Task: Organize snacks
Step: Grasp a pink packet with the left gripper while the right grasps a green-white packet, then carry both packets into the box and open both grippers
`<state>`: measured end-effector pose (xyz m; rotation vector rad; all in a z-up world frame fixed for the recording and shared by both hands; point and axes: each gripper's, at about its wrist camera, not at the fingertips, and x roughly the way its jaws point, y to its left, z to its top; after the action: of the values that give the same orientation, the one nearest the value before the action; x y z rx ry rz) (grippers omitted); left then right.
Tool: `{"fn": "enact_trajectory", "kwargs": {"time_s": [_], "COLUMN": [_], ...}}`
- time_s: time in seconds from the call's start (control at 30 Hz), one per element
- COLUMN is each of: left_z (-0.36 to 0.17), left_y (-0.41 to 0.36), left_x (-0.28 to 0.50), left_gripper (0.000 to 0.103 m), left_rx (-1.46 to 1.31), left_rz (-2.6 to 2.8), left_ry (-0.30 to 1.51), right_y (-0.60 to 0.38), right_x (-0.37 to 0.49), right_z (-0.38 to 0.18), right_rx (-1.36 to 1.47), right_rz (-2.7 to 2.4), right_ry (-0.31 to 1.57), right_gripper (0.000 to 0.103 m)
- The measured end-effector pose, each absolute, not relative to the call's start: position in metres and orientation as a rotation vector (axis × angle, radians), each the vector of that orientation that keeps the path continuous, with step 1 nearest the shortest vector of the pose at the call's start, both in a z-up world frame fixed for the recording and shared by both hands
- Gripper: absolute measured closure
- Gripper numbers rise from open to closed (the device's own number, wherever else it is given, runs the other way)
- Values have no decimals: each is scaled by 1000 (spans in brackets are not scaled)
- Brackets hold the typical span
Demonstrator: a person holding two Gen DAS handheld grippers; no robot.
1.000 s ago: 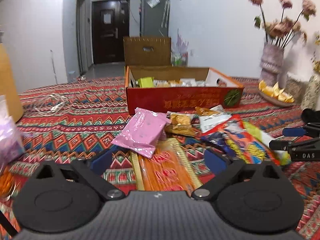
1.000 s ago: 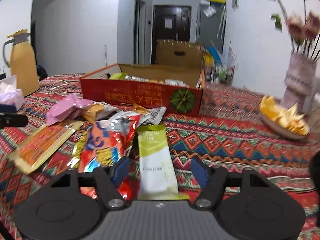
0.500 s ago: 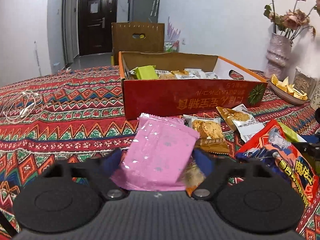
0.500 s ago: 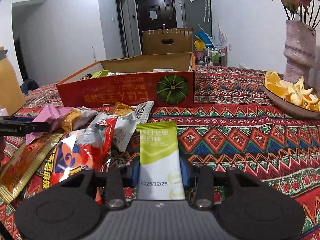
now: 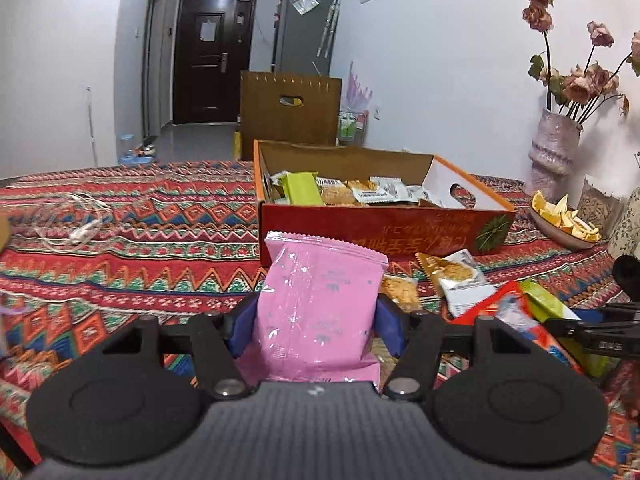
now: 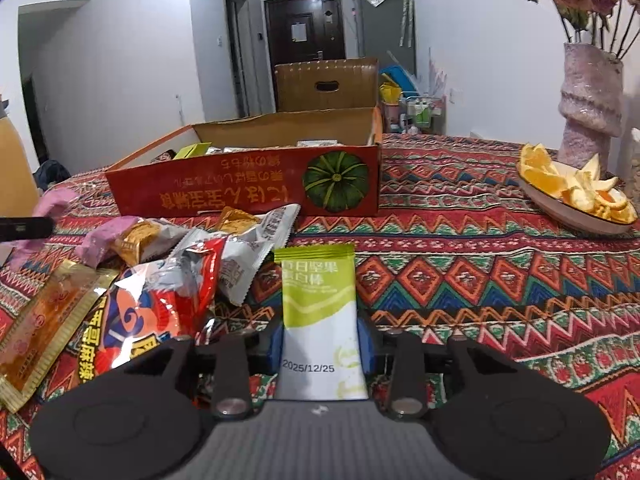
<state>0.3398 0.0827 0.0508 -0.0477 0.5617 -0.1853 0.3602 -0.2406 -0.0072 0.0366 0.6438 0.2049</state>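
My left gripper (image 5: 316, 326) is shut on a pink snack packet (image 5: 320, 304) and holds it upright above the patterned tablecloth, in front of the red cardboard box (image 5: 360, 228) that holds several snacks. My right gripper (image 6: 320, 344) is shut on a green and white snack bar (image 6: 320, 312), lifted a little over the cloth. The red box (image 6: 248, 192) stands beyond it. Loose snacks lie in a pile (image 6: 160, 280) to its left: a red bag, an orange packet, small silver packets.
A plate of orange peels (image 6: 576, 196) and a vase of dried flowers (image 6: 588, 108) stand at the right. White earphones (image 5: 76, 224) lie on the cloth at the left. A brown cardboard box (image 5: 290, 108) stands behind the red box.
Both grippers closed: the left on the pink packet, the right on the green bar. Both packets have been lifted off the table, and the left gripper moved closer to the red box.
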Motion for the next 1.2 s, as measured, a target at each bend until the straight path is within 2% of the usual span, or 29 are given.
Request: {"fn": "enact_trajectory", "kwargs": {"time_s": [0.2, 0.37, 0.63, 0.97, 1.2], "left_z": [71, 59, 40, 47, 74], "left_y": [84, 80, 70, 47, 41], "left_x": [284, 228, 180, 184, 223], "left_gripper": [41, 41, 41, 41, 41], "left_rx": [-130, -178, -268, -207, -228], "left_rz": [-191, -167, -171, -184, -212], "left_ry": [570, 591, 658, 654, 612], "right_y": [-239, -242, -252, -258, -263], "right_x": [327, 273, 213, 211, 242], "right_z": [0, 19, 36, 38, 67], "right_rx": [31, 49, 21, 17, 37], "right_rz": [195, 198, 178, 175, 244], "right_ry": [612, 554, 531, 523, 453], "right_gripper": [69, 69, 69, 68, 68]}}
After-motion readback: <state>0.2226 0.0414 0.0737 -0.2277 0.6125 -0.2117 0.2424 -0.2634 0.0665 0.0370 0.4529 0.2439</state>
